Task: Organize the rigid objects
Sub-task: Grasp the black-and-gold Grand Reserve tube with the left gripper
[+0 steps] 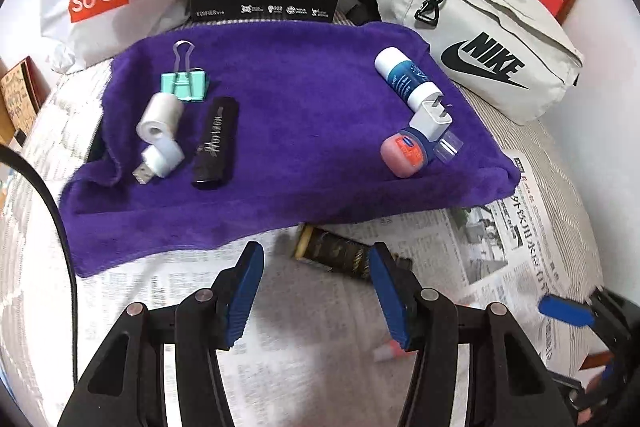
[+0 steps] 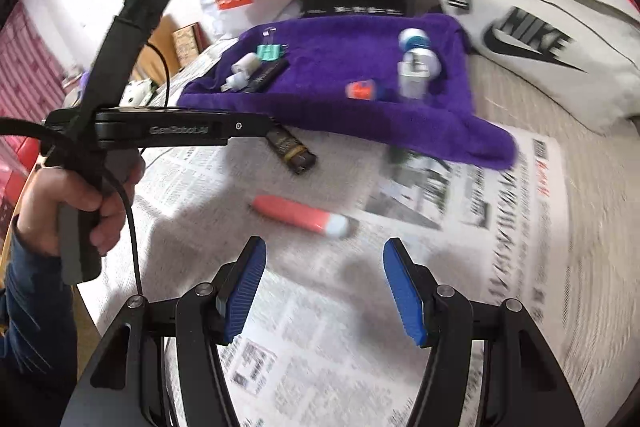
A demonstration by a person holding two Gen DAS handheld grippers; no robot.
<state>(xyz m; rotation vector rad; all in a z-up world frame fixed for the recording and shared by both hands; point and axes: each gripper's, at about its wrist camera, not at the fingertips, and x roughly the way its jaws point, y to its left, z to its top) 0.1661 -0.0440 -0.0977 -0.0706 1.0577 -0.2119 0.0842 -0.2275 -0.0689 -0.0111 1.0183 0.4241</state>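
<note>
Looking down the left wrist view first, the left gripper [image 1: 316, 291] hangs released, nothing between its blue pads, over newspaper [image 1: 500, 255] just short of the purple towel [image 1: 288, 131]. On the towel sit two small clusters: a mint binder clip [image 1: 185, 81], a white tape roll [image 1: 158, 119], a USB plug [image 1: 158, 161] and a black tube [image 1: 214, 143] at the left; a blue-and-white bottle [image 1: 406, 81], a white charger [image 1: 432, 121] and a pink jar [image 1: 404, 155] at the right. A dark gold-printed tube [image 1: 336, 253] lies off the towel, on the paper just ahead of the pads.

From the right wrist view, the right gripper [image 2: 324, 287] is likewise released and empty. Ahead of it lies a coral tube with a pale cap [image 2: 300, 215] — only a blurred scrap of it shows in the other view. This view also shows the person's hand [image 2: 80, 203] on the left tool's handle.

Both loose tubes look light, stiff and smooth — likely to roll, so pinching across the middle of the barrel seems safest.
</note>
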